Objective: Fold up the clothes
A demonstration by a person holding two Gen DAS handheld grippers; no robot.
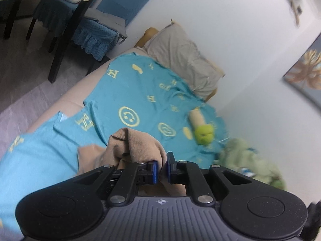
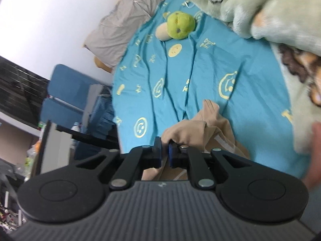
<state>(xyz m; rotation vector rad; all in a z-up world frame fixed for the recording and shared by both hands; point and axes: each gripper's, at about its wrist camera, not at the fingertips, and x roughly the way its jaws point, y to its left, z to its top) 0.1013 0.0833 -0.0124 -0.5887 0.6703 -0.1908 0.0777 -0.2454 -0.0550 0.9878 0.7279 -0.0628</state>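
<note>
Pinching 1 tan garment are 2 claws, left claw and right claw.

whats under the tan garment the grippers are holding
The tan garment hangs over the blue bedsheet with yellow smiley prints. Where the cloth drapes, the sheet is covered, so anything lying beneath it cannot be seen.

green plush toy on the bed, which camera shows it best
The right wrist view shows the green plush toy best: its round green head and tan body are large and fairly sharp on the blue sheet. The left wrist view also catches the toy, but smaller, farther off and blurred.
</note>
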